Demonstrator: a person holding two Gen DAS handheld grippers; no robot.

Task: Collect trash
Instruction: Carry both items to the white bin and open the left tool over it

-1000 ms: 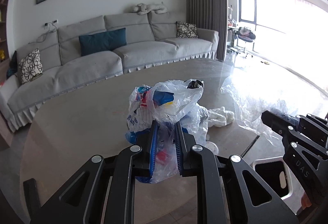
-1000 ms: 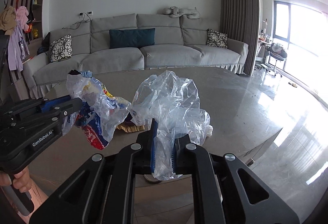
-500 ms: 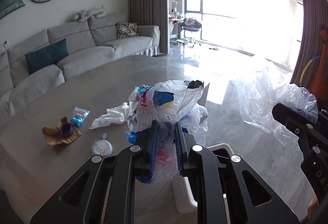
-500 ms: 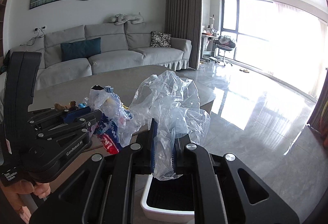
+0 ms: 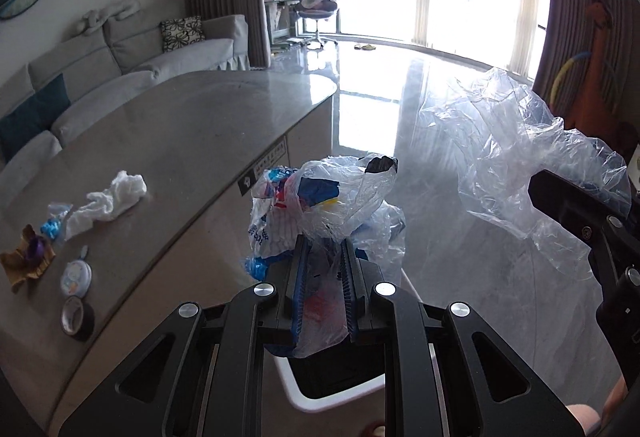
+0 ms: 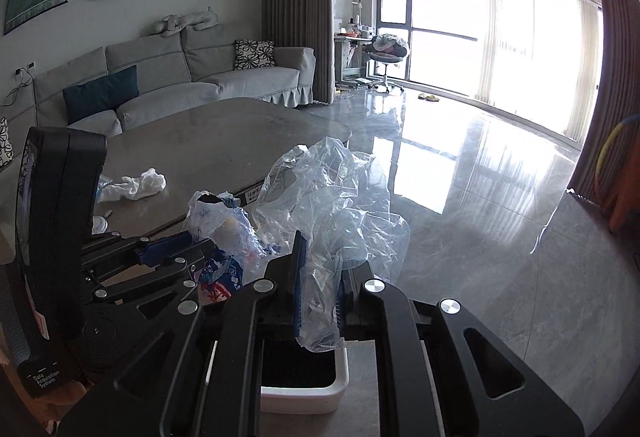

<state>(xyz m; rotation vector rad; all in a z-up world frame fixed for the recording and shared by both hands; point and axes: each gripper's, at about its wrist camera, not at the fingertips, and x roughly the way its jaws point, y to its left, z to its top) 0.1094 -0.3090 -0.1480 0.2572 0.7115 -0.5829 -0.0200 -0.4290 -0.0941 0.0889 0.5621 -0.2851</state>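
Plastic fills both tools. Nearest, the left tool [image 5: 323, 277] is clamped on a bag of printed wrappers [image 5: 320, 205], and the right tool [image 6: 318, 285] is clamped on a crumpled clear film [image 6: 332, 205]; both bundles hang above the white bin [image 6: 320, 389], whose dark mouth sits directly beneath them on the floor. The two loads are just beside each other, film edges close enough to brush.

Judging from this, the drop is the next step, and it has risks. The clear film is light and billowy, much wider than the bin's mouth, so it may cling to a blue pad or drift onto the floor when the pads part. The bag's loose wrappers could spill if it tips on release.

Farther off, on the grey worktop [image 5: 180, 141], more trash waits: a roll of dark tape [image 5: 77, 318] near the edge, a small round lid [image 5: 76, 279], a brown scrap [image 5: 26, 263], a blue wrapper [image 5: 51, 225] and a crumpled white tissue [image 5: 108, 203]. Beyond them stands the grey sofa [image 6: 192, 77].
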